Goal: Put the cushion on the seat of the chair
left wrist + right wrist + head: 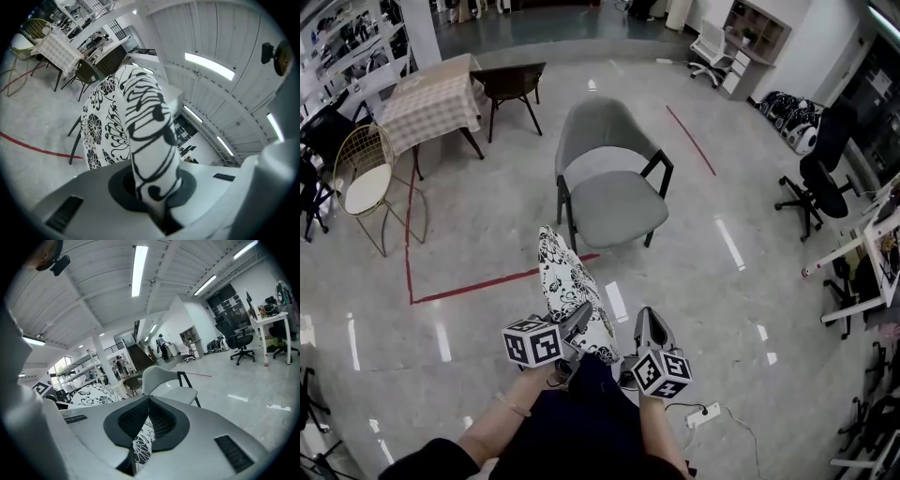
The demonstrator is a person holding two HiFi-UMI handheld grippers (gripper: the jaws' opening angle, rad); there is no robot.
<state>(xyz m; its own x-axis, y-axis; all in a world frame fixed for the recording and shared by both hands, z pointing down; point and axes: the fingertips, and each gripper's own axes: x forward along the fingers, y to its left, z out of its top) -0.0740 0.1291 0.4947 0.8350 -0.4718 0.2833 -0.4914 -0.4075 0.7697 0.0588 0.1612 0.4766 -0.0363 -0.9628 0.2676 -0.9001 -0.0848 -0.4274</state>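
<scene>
- The cushion, white with a black flower print, is held up off the floor between the two hand-held grippers. It stands on edge and lies lengthwise toward the chair.
- The left hand-held gripper has its jaws closed tight on the near edge of the cushion. In the left gripper view the fabric bulges up out of the pads.
- The right hand-held gripper is also nearly shut. In the right gripper view a thin fold of printed fabric is pinched between its jaws.
- The grey chair with black legs stands on the floor just beyond the cushion's far end, with its seat facing the person. The cushion does not touch it.
- In the right gripper view the chair shows ahead over the jaws.
- A red tape line runs across the shiny floor under the cushion.
- At the far left stand a worktop with a checked cloth, a dark chair and a gold wire chair.
</scene>
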